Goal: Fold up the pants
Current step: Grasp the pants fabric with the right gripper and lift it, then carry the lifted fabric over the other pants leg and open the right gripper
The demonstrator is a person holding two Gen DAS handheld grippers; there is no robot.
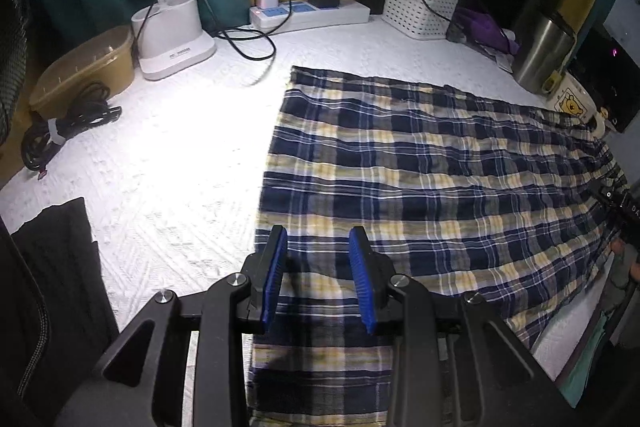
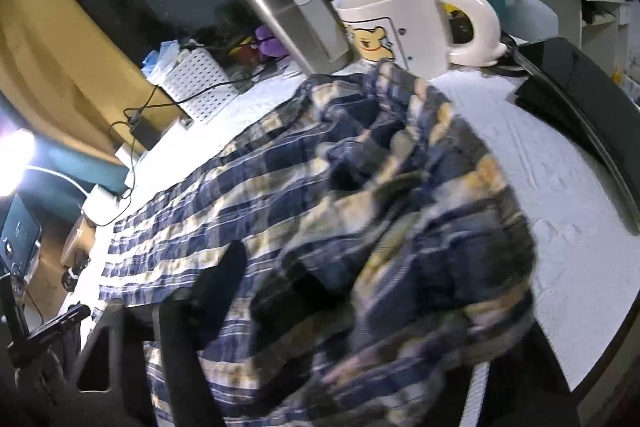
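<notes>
Blue, yellow and white plaid pants (image 1: 420,167) lie spread flat on a white textured cover (image 1: 180,155). My left gripper (image 1: 319,267) hovers over their near left corner. Its blue pads (image 1: 276,279) stand apart, with the cloth lying flat beneath them. In the right wrist view the other end of the pants (image 2: 400,187) is bunched and lifted, and the picture is blurred. The cloth drapes over my right gripper (image 2: 316,267). Only one dark finger (image 2: 224,287) shows, and both pads are hidden, so a grip cannot be told.
Along the back stand a lamp base (image 1: 172,35), a power strip with chargers (image 1: 308,13) and a white basket (image 1: 420,1). A steel tumbler (image 2: 292,15) and a bear mug (image 2: 400,23) crowd the bunched end. A cable bundle (image 1: 64,131) and dark cloth (image 1: 52,247) lie left.
</notes>
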